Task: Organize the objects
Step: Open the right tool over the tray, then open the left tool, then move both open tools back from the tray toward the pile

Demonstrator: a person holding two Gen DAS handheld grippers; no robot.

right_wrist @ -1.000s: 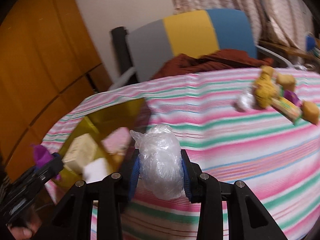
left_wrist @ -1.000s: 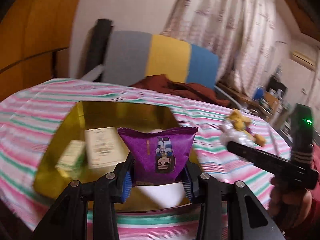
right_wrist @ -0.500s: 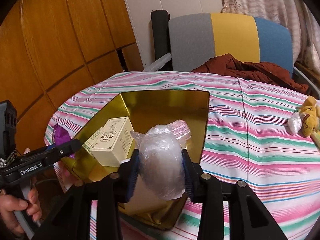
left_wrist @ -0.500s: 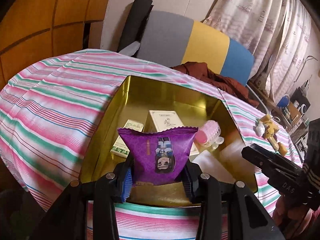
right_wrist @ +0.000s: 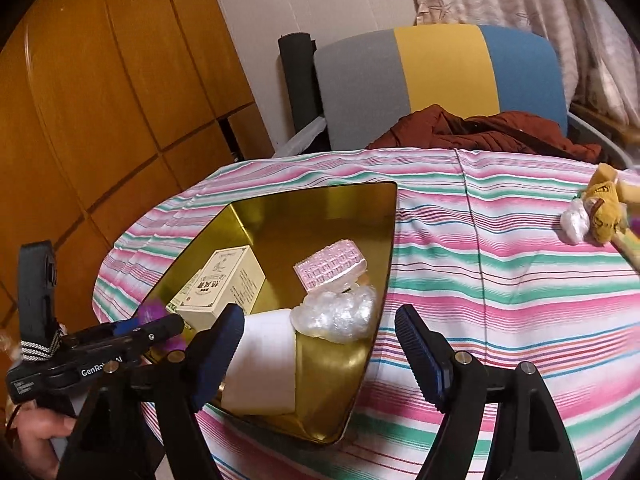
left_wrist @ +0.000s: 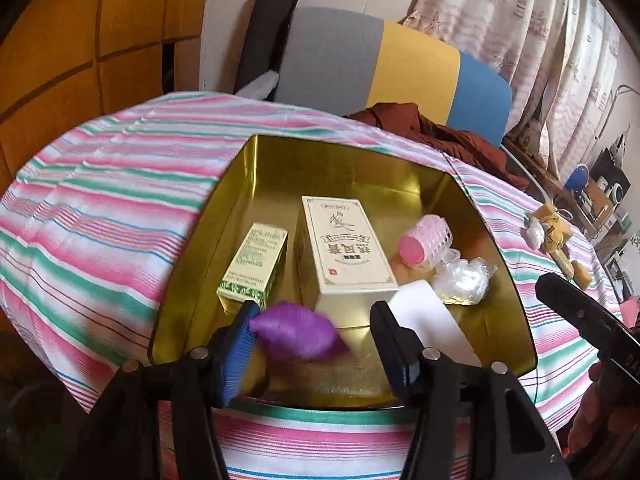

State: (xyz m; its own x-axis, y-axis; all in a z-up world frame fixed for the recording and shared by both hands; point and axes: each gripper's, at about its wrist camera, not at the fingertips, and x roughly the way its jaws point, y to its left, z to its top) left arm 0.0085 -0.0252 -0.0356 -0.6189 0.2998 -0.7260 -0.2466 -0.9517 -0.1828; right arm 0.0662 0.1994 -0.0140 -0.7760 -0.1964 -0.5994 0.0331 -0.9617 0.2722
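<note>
Gold metal formed the shallow tray (left_wrist: 248, 184) that sat on the striped cloth of the table (left_wrist: 100, 208), and nearly everything of the task lay inside it. The left gripper (left_wrist: 316, 340) stood wide apart over the tray's near edge, gripping nothing; the purple packet (left_wrist: 298, 336) appeared as a blur between its jaws, touching only the blue pad on one side, near the tray's near-left corner. The right gripper (right_wrist: 320, 344) was likewise spread wide and empty above the tray's near-right corner, with the clear plastic bundle (right_wrist: 340, 316) lying in the tray just ahead of it. A tall cream box (left_wrist: 344, 248) lay flat in the middle of the tray, a smaller green box (left_wrist: 256, 266) just beside it toward the left wall, and a pink ribbed roller (left_wrist: 426, 244) near the right wall, close against the plastic bundle. A white block (left_wrist: 428, 320) rested by the near edge, between the cream box and the bundle. Well apart from the tray, by the table's far right edge, sat a heap of yellow toys (right_wrist: 604, 204) with a small white wad. Behind the table stood a chair (right_wrist: 436, 76) in grey, yellow and blue with a rust-brown garment (right_wrist: 488, 132) heaped on its seat; wooden panelling (right_wrist: 100, 100) ran along the left and patterned curtains (left_wrist: 520, 24) hung at the right.
</note>
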